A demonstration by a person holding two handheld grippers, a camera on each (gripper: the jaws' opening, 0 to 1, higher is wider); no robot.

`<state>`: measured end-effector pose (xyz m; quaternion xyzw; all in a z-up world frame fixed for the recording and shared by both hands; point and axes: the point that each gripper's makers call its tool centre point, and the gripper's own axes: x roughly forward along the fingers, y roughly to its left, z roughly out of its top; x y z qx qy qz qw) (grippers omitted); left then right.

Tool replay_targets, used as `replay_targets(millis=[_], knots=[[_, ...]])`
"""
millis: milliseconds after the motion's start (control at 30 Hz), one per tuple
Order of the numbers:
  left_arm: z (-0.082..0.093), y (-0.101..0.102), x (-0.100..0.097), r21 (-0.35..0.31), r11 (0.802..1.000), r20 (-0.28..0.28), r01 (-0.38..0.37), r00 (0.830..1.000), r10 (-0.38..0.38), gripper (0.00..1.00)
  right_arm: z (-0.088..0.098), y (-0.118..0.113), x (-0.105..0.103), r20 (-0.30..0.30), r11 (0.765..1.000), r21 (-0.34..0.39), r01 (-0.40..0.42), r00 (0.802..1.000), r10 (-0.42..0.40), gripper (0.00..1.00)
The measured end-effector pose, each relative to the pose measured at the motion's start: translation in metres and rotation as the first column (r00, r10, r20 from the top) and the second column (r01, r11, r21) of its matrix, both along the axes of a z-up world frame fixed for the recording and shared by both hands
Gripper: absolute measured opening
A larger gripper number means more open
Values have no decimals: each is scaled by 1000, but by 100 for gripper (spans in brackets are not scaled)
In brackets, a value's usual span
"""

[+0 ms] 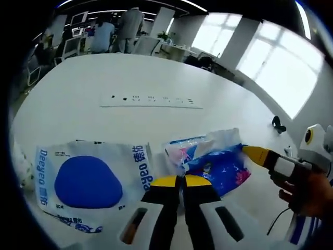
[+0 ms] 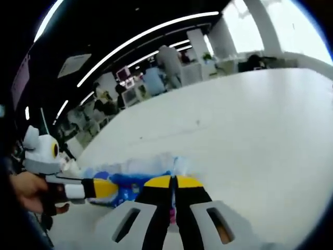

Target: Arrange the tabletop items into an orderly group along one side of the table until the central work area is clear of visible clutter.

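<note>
A crumpled blue and pink packet (image 1: pixel 216 164) lies on the white table (image 1: pixel 156 73), near its front edge. My left gripper (image 1: pixel 180 180) is shut, its yellow tips pinching the packet's near left corner. From the right, my right gripper (image 1: pixel 253 152) meets the packet's right corner, with a hand (image 1: pixel 307 192) behind it. In the right gripper view the right gripper (image 2: pixel 174 181) is shut with a pink sliver of the packet (image 2: pixel 130 182) between its jaws. The left gripper (image 2: pixel 101 187) lies across the packet's other end. A white Deeyeo packet with a blue oval (image 1: pixel 88 182) lies flat to the left.
A white power strip (image 1: pixel 151 100) lies flat across the middle of the table. A small black object (image 1: pixel 278 124) sits near the right edge, and a dark cable (image 1: pixel 276 219) runs below the hand. People and desks stand far behind the table.
</note>
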<state>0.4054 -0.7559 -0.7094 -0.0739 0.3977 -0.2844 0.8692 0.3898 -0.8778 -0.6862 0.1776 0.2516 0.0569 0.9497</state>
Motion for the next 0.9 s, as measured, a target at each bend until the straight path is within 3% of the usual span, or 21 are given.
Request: replay_targets(millis=[367,900], knots=[[-13,2,5,14,1000,-23,5,1000,-5,2,-23,-2,13,-55,1000,-13,-11,998,11,0],[-15,0,13,45,999,-9,26,1000,-26,3,-31,-2,18,-71,999,-26,-23,997,21,0]])
